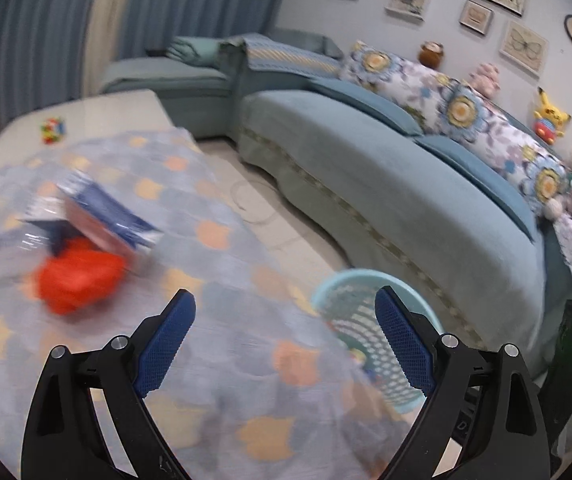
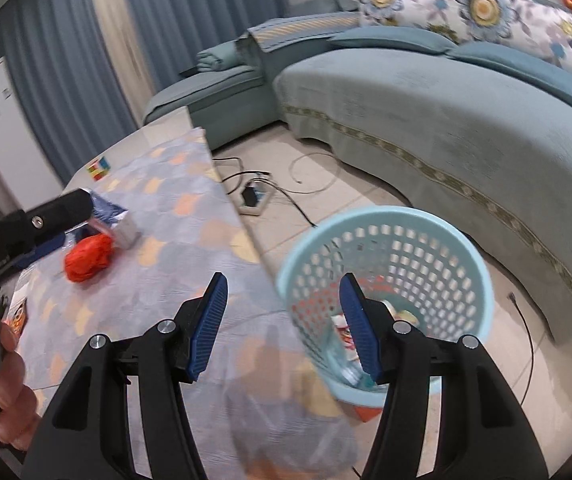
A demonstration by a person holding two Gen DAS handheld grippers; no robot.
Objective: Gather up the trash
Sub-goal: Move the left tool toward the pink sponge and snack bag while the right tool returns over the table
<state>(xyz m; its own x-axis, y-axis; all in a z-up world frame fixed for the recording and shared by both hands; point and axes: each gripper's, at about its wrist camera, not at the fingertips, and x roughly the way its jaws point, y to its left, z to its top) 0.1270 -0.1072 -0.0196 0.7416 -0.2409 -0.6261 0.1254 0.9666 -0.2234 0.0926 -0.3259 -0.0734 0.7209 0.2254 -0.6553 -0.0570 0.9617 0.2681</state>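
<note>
Crumpled red wrapper [image 2: 88,258] on patterned tablecloth [image 2: 174,240]; both tools spread, empty.

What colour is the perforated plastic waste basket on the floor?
Light blue; the perforated plastic waste basket shows best in the right wrist view.

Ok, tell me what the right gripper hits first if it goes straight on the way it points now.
Most likely the light blue basket on the floor beside the table: the open, empty right gripper frames its near rim and the tablecloth edge. Depth is unclear, so it might clip the cloth first.
</note>
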